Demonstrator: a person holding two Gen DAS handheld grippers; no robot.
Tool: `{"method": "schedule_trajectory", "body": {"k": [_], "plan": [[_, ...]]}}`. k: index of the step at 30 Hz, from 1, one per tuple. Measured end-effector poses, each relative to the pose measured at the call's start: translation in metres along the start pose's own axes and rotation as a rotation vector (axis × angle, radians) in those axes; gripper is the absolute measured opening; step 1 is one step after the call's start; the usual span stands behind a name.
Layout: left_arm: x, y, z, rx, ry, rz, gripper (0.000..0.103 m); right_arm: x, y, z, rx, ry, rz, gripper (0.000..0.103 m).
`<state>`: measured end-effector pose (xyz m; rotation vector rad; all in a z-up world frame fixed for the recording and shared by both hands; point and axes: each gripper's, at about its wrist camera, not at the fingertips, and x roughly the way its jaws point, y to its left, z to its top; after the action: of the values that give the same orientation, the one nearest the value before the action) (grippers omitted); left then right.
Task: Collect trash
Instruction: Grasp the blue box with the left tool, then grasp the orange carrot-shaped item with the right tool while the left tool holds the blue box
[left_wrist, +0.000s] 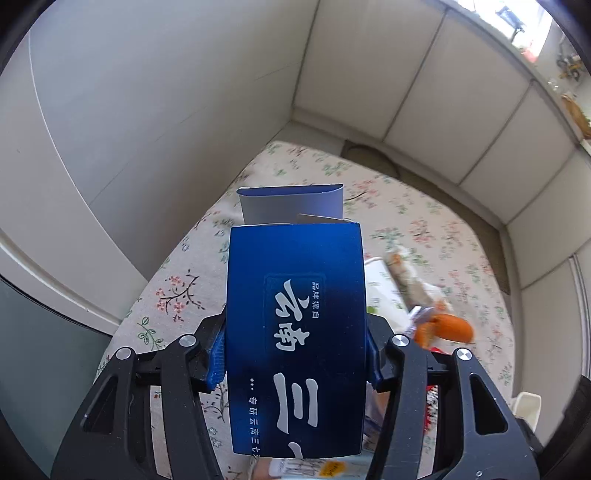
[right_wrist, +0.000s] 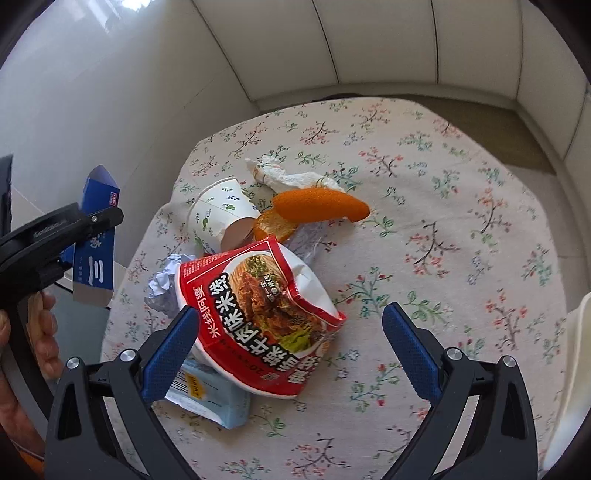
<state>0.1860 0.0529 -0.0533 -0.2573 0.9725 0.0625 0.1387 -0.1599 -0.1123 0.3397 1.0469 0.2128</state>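
Observation:
My left gripper (left_wrist: 295, 354) is shut on a dark blue carton (left_wrist: 295, 332) with white lettering and an open end flap, held up above the table. The carton also shows in the right wrist view (right_wrist: 94, 254) at the left, off the table's edge. My right gripper (right_wrist: 291, 354) is open and empty, its blue pads either side of a red and white noodle bowl wrapper (right_wrist: 266, 306). Behind it lie a crushed paper cup (right_wrist: 218, 214), orange peel (right_wrist: 317, 208) and a crumpled white tissue (right_wrist: 280, 173).
A round table with a floral cloth (right_wrist: 461, 258) holds the trash. A light blue packet (right_wrist: 210, 398) and crumpled foil (right_wrist: 164, 284) lie by the wrapper. White wall panels (right_wrist: 388, 40) surround the table. A white bin rim (right_wrist: 587, 350) shows at the right edge.

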Motion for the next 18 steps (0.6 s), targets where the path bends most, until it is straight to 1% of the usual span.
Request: {"method": "schedule_trajectory", "body": {"k": [1,3,8,9,11,13,14,15,18], "plan": [[-0.006,-0.002,-0.001,0.007,-0.010,-0.009,0.053,0.004,-0.004,0.001,0.041,0.010,0.026,0.096],[-0.017,-0.007,-0.003,0.024,-0.032,-0.020,0.053,0.010,-0.009,0.002,0.090,0.023,0.038,0.096],[-0.041,-0.013,-0.005,0.056,-0.093,-0.037,0.053,0.012,-0.003,0.012,0.079,-0.029,-0.019,0.096],[-0.044,-0.014,-0.005,0.057,-0.098,-0.044,0.053,0.013,-0.006,0.016,0.090,-0.036,-0.023,0.096],[-0.045,-0.013,-0.006,0.056,-0.098,-0.060,0.053,0.017,-0.019,0.027,0.153,-0.050,-0.012,0.096],[-0.044,-0.012,-0.005,0.060,-0.098,-0.066,0.053,0.023,-0.036,0.035,0.244,-0.048,0.034,0.091],[-0.043,-0.012,-0.005,0.065,-0.098,-0.066,0.053,0.028,-0.044,0.038,0.287,-0.045,0.060,0.086],[-0.042,-0.012,-0.005,0.069,-0.095,-0.065,0.053,0.033,-0.050,0.041,0.316,-0.041,0.072,0.080],[-0.036,-0.011,-0.005,0.070,-0.082,-0.065,0.053,0.051,-0.058,0.047,0.363,-0.016,0.082,0.070]]}}
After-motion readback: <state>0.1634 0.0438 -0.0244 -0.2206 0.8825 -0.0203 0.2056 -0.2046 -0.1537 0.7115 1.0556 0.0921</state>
